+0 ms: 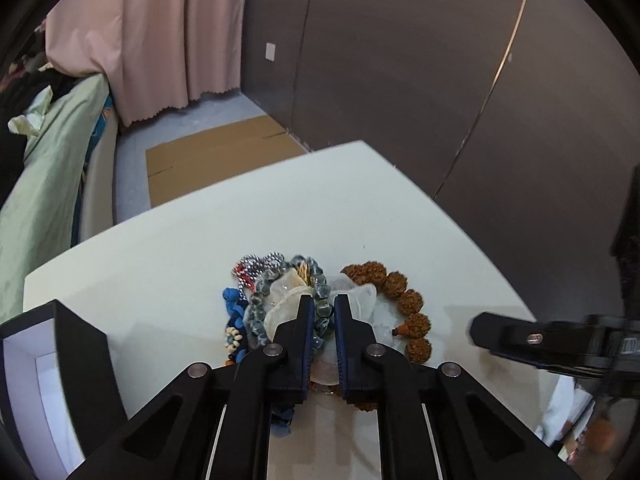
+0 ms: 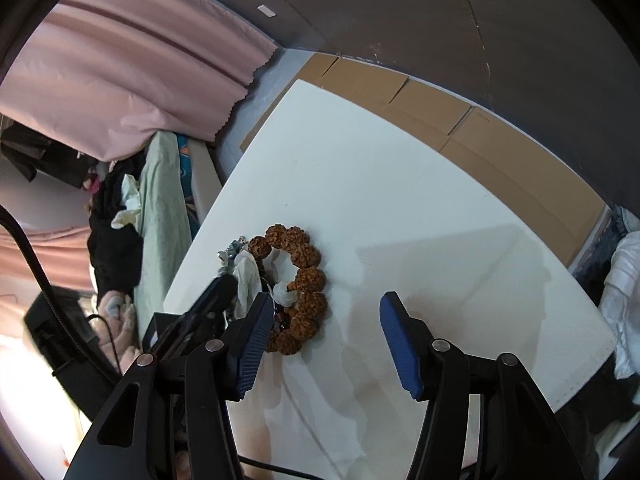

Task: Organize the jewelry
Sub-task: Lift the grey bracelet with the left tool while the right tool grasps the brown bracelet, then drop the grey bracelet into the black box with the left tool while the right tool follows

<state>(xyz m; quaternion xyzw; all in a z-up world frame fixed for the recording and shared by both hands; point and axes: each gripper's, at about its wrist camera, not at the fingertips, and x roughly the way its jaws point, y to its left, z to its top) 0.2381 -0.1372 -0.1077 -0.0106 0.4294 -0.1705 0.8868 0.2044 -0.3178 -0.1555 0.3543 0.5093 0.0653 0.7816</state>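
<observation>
On the white tabletop [image 1: 180, 240] sits the jewelry heap: a grey-blue glass bead bracelet [image 1: 320, 304], a brown knobbly seed-bead bracelet [image 1: 404, 300], a silver/red woven cord piece [image 1: 256, 266], blue fabric bits [image 1: 236, 304] and pale crystal chunks [image 1: 362, 298], all tangled together near the tabletop's middle.

Left gripper [image 1: 321, 306] is down in the pile w/ fingers nearly pressed together, only a slim gap. A stretch of the glass bead bracelet runs through that gap, so it looks pinched on the beads, tho contact on both pads isn't fully clear. Right gripper [image 2: 326, 316] hovers over the tabletop just beside the brown bracelet [image 2: 304, 280], fingers spread wide, holding nothing; its left finger sits close to the brown beads, can't tell if touching.

Step in hand, prob.: separating one piece from the heap, i.e. the glass bead strand, to move it to storage. Black box w/ white lining [image 1: 44, 364] at the left edge looks like the likely destination, but that's a guess.

Next move calls for:
- lift slow & straight up, since the strand is interlocked w/ crystals and cord; a fast pull drags the whole heap.
- the free right gripper could pin down or take the brown bracelet, which lies mostly clear on the right side of the pile.
- watch for beads slipping, round glass = poor grip.

Sorting looks barely begun; nearly everything is in one clump.
</observation>
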